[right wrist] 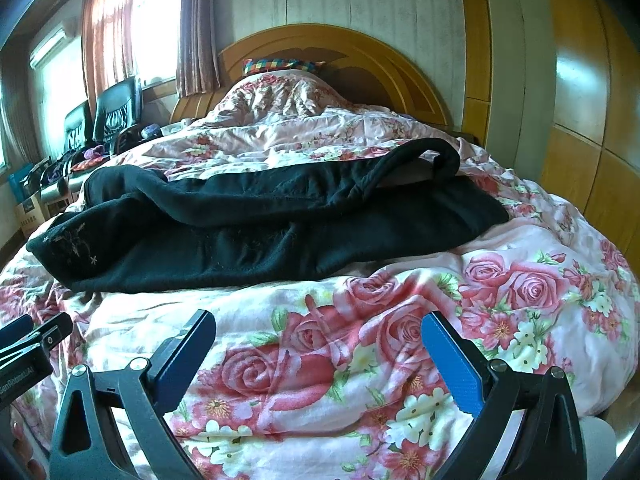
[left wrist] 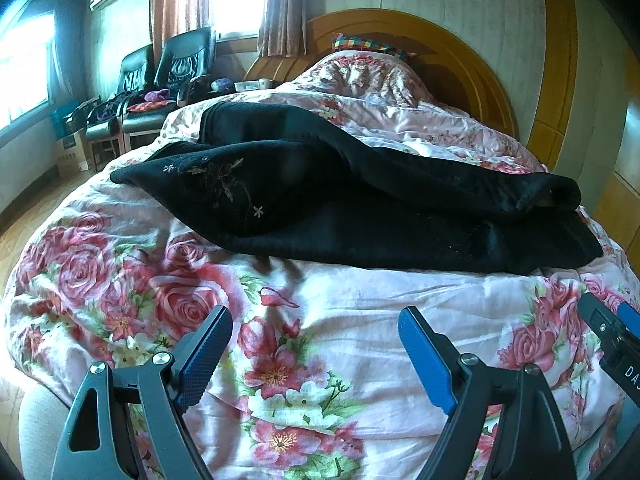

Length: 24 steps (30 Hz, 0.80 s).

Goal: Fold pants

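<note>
Black pants lie crumpled across the floral quilt, with small embroidered flowers at their left end and the waistband opening at the right. They also show in the right wrist view. My left gripper is open and empty, held over the quilt short of the pants' near edge. My right gripper is open and empty, also short of the near edge. The right gripper shows at the right edge of the left wrist view; the left gripper shows at the left edge of the right wrist view.
The floral quilt covers the bed. A wooden headboard and a bunched quilt mound with a colourful pillow stand at the far end. Black armchairs stand left of the bed. A wooden wardrobe is at right.
</note>
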Each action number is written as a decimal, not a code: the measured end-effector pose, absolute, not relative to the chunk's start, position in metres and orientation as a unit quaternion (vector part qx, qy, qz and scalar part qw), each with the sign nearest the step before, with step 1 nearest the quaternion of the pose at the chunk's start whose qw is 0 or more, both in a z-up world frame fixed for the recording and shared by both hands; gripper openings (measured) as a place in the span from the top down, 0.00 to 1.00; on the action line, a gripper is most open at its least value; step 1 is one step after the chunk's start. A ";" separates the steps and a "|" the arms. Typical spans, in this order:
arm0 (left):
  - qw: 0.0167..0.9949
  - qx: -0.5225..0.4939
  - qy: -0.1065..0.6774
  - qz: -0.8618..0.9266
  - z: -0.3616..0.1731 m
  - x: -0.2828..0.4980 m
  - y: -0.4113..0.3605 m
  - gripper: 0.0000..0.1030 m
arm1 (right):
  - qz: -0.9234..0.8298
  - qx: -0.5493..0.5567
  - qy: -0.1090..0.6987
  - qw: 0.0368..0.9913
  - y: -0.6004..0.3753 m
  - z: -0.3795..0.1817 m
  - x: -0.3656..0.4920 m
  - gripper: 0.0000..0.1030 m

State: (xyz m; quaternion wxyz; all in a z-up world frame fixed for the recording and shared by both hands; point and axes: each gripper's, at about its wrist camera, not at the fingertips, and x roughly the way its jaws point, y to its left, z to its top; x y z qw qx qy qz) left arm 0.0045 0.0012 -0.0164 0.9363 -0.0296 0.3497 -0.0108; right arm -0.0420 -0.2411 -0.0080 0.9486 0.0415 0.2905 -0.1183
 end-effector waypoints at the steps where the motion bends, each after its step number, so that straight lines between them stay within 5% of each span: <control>1: 0.936 -0.030 0.350 -0.011 -0.017 0.005 0.001 0.16 | -0.119 0.041 0.290 0.949 -0.241 -0.008 -0.042 0.00; 17: 0.926 -0.071 0.367 -0.055 -0.024 0.011 0.009 0.16 | -0.122 0.026 0.281 0.952 -0.244 -0.007 -0.039 0.00; 24: 0.889 -0.196 0.395 -0.125 -0.040 0.023 0.041 0.16 | -0.092 0.023 0.235 0.967 -0.259 0.008 -0.038 0.00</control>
